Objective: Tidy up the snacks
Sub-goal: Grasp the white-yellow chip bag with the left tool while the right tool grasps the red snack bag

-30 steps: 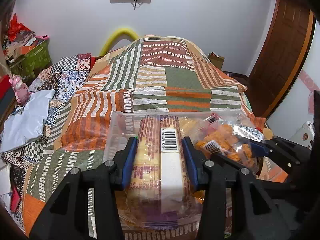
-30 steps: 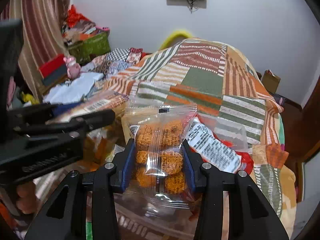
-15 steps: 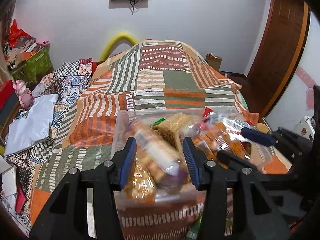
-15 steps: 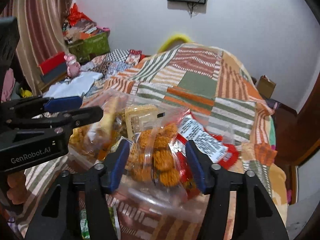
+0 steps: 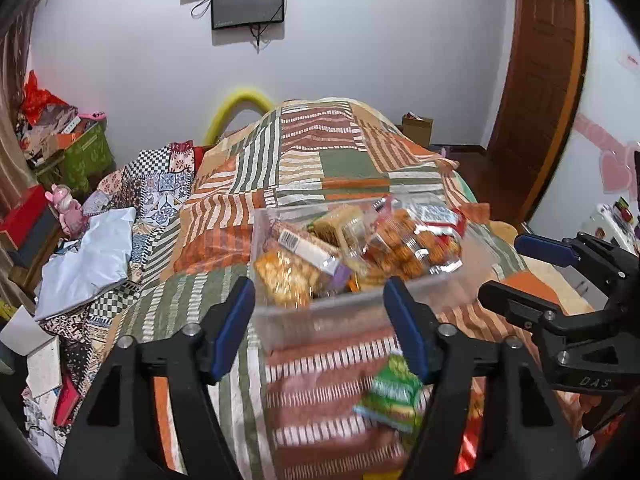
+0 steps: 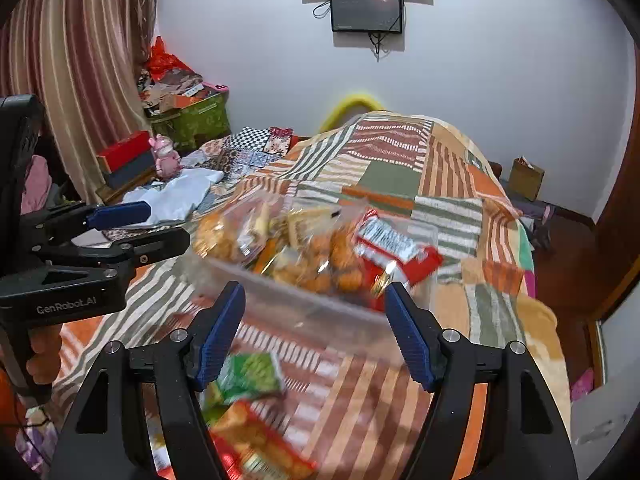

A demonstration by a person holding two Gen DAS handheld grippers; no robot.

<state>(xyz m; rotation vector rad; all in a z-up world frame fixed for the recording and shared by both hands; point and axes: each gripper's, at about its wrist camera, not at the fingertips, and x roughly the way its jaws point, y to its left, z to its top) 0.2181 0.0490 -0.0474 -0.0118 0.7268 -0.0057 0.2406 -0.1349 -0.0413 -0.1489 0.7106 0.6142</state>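
A clear plastic box [image 5: 360, 316] sits on the striped quilt of the bed [image 5: 320, 160], heaped with snack packets. Inside lie a clear bag of orange crackers [image 5: 408, 248], a long packet with a barcode [image 5: 308, 248], a yellow snack bag [image 5: 284, 276] and a red wrapper [image 6: 396, 248]. Just in front of the box, on the quilt, lies a green packet [image 5: 394, 396], with an orange packet [image 6: 260, 440] nearer still, both blurred.

A patchwork-quilted bed [image 5: 320, 168] stands against white walls [image 5: 380, 48] near a wooden door [image 5: 540, 80].
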